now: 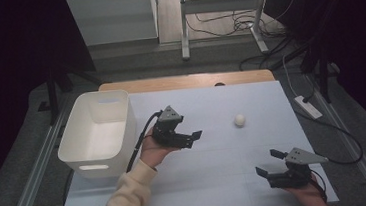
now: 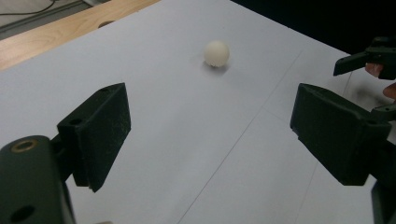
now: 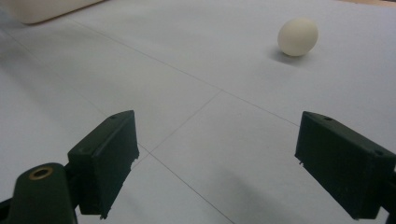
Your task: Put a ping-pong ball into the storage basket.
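A small white egg (image 1: 239, 120) lies alone on the pale table sheet (image 1: 215, 155), right of centre. My left gripper (image 1: 194, 138) hovers left of it, jaws wide apart and empty, pointing toward the egg (image 2: 216, 52). My right gripper (image 1: 269, 162) rests near the front right corner, also open with nothing between its jaws. In the right gripper view the egg (image 3: 298, 37) sits well ahead, up and to the right. The left gripper view catches the right gripper (image 2: 369, 63) at its far right edge.
A white plastic bin (image 1: 97, 135) stands at the table's left side, its inside bare. The wooden table edge (image 1: 189, 81) runs along the back. Cables and a power strip (image 1: 308, 106) lie on the floor to the right.
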